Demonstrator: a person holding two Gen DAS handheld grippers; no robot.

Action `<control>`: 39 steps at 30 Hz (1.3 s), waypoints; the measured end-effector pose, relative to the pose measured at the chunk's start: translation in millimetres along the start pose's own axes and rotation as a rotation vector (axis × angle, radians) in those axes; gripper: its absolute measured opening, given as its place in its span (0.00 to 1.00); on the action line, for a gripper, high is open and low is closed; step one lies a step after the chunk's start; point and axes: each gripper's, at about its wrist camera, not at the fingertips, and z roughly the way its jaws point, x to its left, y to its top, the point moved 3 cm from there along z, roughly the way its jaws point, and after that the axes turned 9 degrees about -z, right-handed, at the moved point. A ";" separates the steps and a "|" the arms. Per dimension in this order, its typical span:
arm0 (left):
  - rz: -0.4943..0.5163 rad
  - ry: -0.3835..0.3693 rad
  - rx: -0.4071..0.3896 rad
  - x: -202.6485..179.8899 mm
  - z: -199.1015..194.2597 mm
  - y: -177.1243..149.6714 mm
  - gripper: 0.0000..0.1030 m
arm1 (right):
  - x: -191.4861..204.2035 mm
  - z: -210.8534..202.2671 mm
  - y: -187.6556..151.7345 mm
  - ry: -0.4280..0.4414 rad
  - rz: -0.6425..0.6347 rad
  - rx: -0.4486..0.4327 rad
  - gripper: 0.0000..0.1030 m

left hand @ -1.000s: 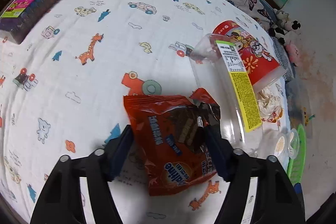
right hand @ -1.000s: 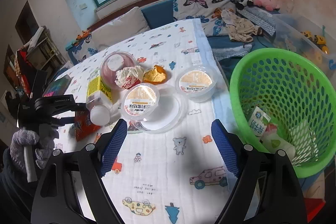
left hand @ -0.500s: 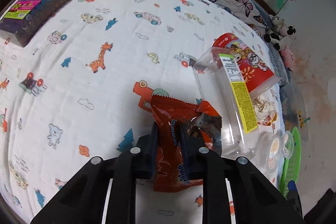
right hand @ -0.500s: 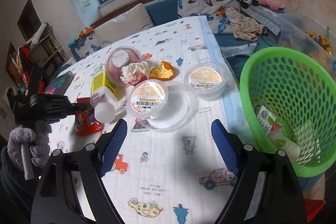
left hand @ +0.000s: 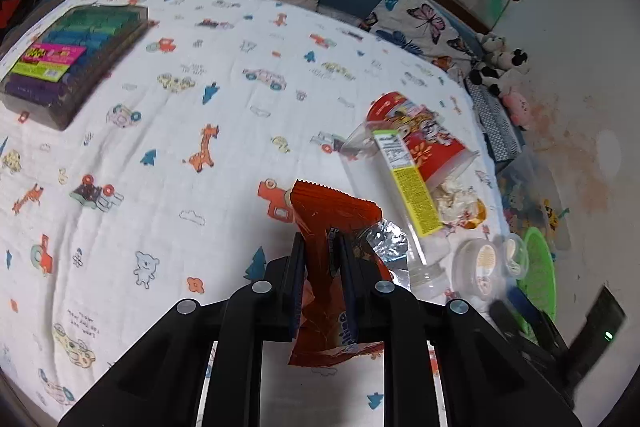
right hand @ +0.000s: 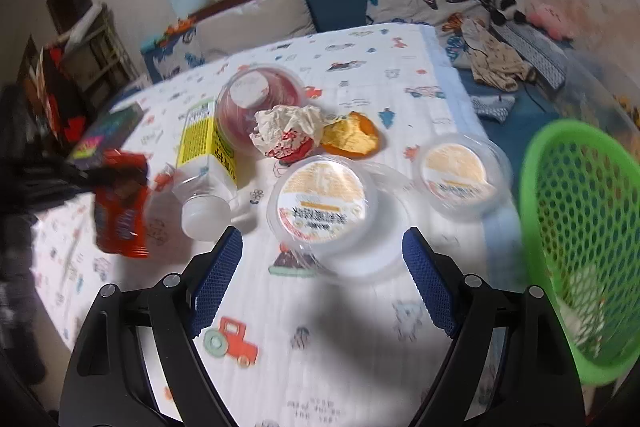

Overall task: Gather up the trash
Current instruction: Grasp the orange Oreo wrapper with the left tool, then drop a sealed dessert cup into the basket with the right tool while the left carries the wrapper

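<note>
My left gripper (left hand: 322, 247) is shut on an orange snack wrapper (left hand: 332, 205) and holds it above the patterned cloth; the wrapper also shows at the left of the right wrist view (right hand: 120, 203). My right gripper (right hand: 322, 279) is open and empty, just short of a clear lidded cup (right hand: 322, 203). A second lidded cup (right hand: 458, 173), a clear bottle with a yellow label (right hand: 204, 163), a red cup on its side (right hand: 256, 103), crumpled paper (right hand: 290, 131) and an orange peel (right hand: 352, 139) lie on the table. A green basket (right hand: 580, 227) stands at the right.
A dark box of coloured items (left hand: 68, 63) lies at the table's far left. Butterfly cushions (left hand: 420, 23) and plush toys (left hand: 500, 63) line the sofa behind. The table's right edge (right hand: 464, 95) drops to a blue seat with clothes.
My left gripper closed on the orange wrapper and lifted it off the cloth. My right gripper moved closer to the lidded cups and stayed open.
</note>
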 end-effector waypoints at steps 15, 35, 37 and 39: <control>0.079 -0.068 -0.041 -27.4 -25.8 8.1 0.16 | -3.0 26.6 5.1 -0.040 0.001 0.036 0.66; 0.261 -0.170 0.005 -131.9 -15.0 -12.4 0.16 | -101.4 -69.4 -17.3 -0.152 0.187 -0.072 0.66; 0.282 -0.179 0.020 -145.9 -10.8 -16.3 0.16 | -124.0 -73.3 -26.7 -0.193 0.221 -0.059 0.66; 0.304 -0.181 0.026 -158.1 -6.7 -19.9 0.16 | -149.9 -75.0 -37.6 -0.232 0.264 -0.041 0.66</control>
